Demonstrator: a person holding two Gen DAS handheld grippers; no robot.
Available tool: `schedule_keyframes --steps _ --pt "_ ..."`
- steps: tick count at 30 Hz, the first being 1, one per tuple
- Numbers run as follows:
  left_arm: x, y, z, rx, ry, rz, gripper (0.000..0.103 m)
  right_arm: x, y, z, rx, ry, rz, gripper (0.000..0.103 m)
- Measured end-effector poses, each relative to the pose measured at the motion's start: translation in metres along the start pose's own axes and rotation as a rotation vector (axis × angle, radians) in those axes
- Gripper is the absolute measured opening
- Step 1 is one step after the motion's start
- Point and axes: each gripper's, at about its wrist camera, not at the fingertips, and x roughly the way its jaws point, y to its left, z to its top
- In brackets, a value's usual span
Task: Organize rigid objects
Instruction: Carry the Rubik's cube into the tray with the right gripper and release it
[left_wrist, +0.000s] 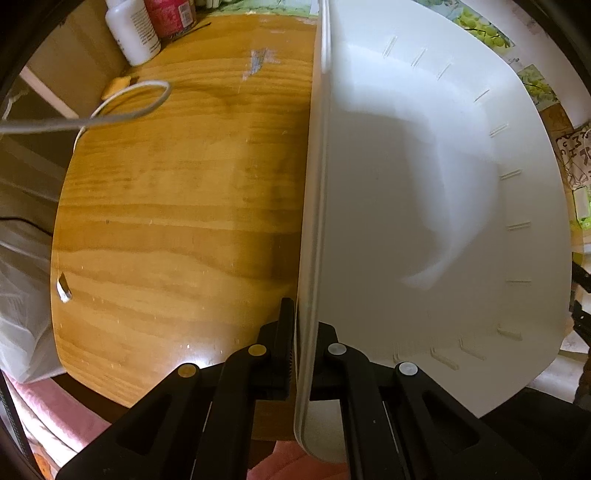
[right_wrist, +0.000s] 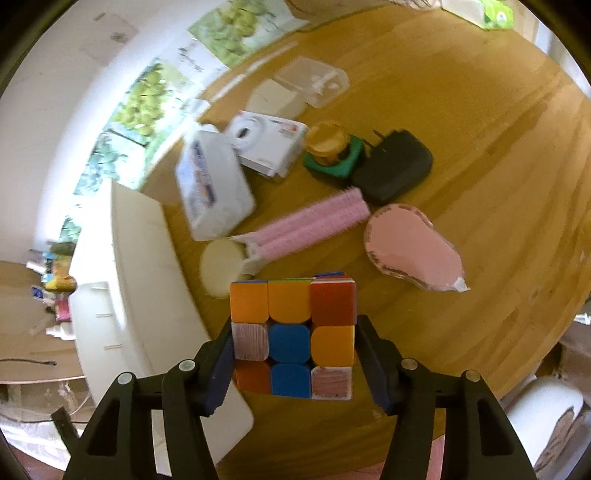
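My left gripper (left_wrist: 304, 354) is shut on the rim of a white plastic bin (left_wrist: 424, 184), with one finger outside and one inside; the bin looks empty. My right gripper (right_wrist: 295, 354) is shut on a Rubik's cube (right_wrist: 291, 336) and holds it above the wooden table (right_wrist: 461, 147), just right of the white bin (right_wrist: 144, 280). On the table beyond the cube lie a pink hair roller brush (right_wrist: 306, 221), a pink hairbrush (right_wrist: 410, 247), a black power adapter (right_wrist: 391, 166), a green tape dispenser (right_wrist: 332, 151), a white tissue pack (right_wrist: 212, 184) and a white round lid (right_wrist: 221, 266).
A white box (right_wrist: 266, 142) and a clear plastic container (right_wrist: 314, 79) lie further back. In the left wrist view a white bottle (left_wrist: 133, 33), a red can (left_wrist: 168, 16) and a grey cable loop (left_wrist: 122, 107) sit at the far table edge. A white plastic bag (left_wrist: 22, 302) hangs at left.
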Motion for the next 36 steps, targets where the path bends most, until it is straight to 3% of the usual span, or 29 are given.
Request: schedule_keyframes --steps 18,29,36 --pt "-0.004 -0.002 0.044 0.089 -0.08 0.063 0.003 -0.062 0.059 -0.016 -0.318 -0.245 0.163 0.061" --pt "0.001 -0.008 0.055 0.149 -0.114 0.084 0.003 -0.072 0.096 -0.03 -0.497 -0.262 0.266 0.061" --pt "0.004 -0.02 0.061 0.183 -0.128 0.085 0.003 -0.067 0.116 -0.038 -0.589 -0.219 0.297 0.061"
